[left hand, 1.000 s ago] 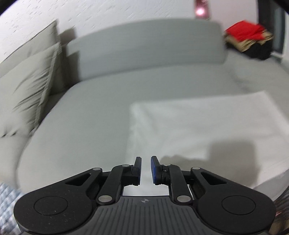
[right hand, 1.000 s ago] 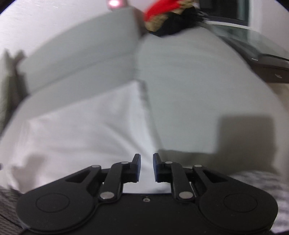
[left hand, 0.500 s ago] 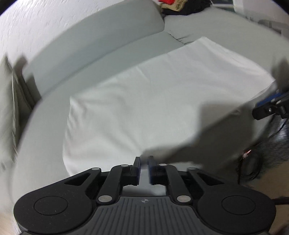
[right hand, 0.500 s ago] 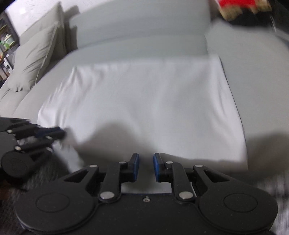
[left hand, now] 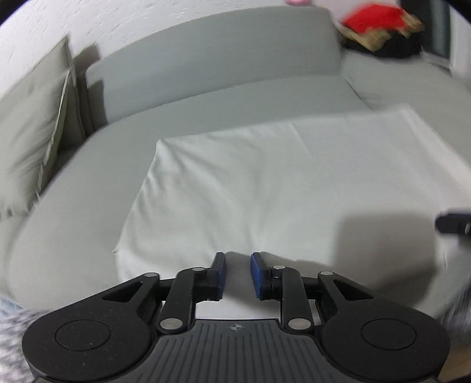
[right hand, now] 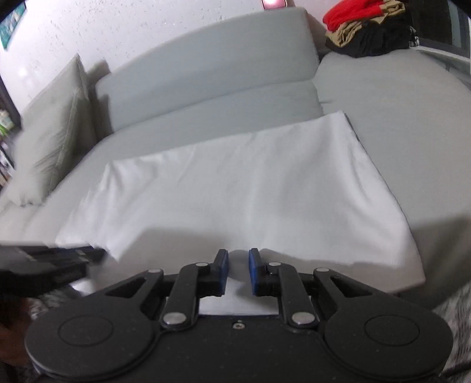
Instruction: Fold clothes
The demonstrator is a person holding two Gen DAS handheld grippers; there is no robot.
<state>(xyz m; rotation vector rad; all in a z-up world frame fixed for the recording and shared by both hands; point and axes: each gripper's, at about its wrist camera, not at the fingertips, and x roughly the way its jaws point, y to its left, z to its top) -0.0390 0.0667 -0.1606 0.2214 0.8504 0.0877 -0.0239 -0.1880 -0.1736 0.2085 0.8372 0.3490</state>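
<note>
A white garment (left hand: 265, 188) lies flat as a folded rectangle on the grey sofa seat; it also shows in the right wrist view (right hand: 241, 194). My left gripper (left hand: 238, 265) hovers over its near edge with a narrow gap between the blue pads and nothing held. My right gripper (right hand: 238, 262) stands the same way over the near edge, slightly open and empty. The right gripper's tip (left hand: 453, 224) shows at the right edge of the left wrist view. The left gripper (right hand: 53, 262) shows at the left of the right wrist view.
The grey sofa (right hand: 206, 67) has a backrest behind the garment and a pillow (right hand: 50, 147) at the left. A pile of red, tan and black clothes (right hand: 365, 26) sits at the far right corner. A patterned rug (left hand: 11, 330) lies below the sofa front.
Both grippers have swung back to face the garment's near edge and opened a little. The garment lies unchanged.
</note>
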